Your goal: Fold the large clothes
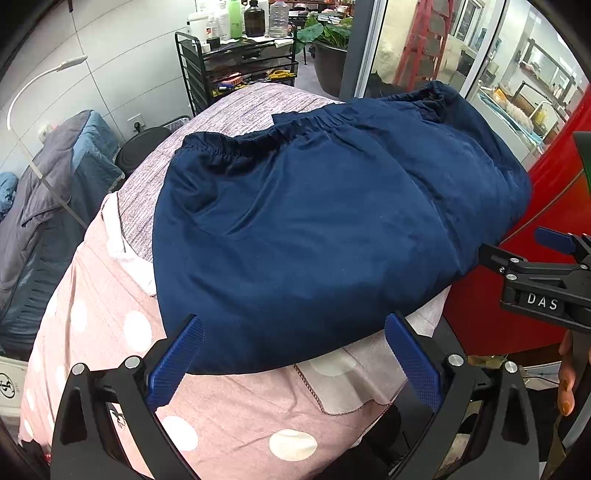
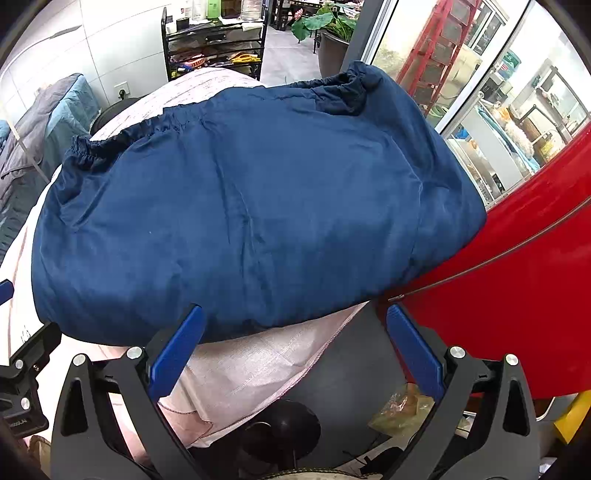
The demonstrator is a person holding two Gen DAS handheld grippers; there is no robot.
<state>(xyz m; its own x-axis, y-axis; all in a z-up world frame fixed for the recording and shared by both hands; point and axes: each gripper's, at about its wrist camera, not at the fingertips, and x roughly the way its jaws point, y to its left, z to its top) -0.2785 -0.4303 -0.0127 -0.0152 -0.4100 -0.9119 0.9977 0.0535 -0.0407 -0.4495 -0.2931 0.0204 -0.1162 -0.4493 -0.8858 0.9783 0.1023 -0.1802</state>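
A black wire cart (image 1: 236, 70) holding bottles (image 1: 255, 18) stands near a potted plant (image 1: 328, 44).

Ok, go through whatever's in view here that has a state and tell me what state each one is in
navy garment: folded over, lying flat on the pink cover, elastic edge at the far side, not gripped.
left gripper: open, fingers either side of the garment's near edge.
right gripper: open, at the near edge, holding nothing.
pink cover: spread under the garment, hem turned up.

left gripper (image 1: 293, 360): jaws spread wide, holding nothing | right gripper (image 2: 293, 350): jaws spread wide, holding nothing
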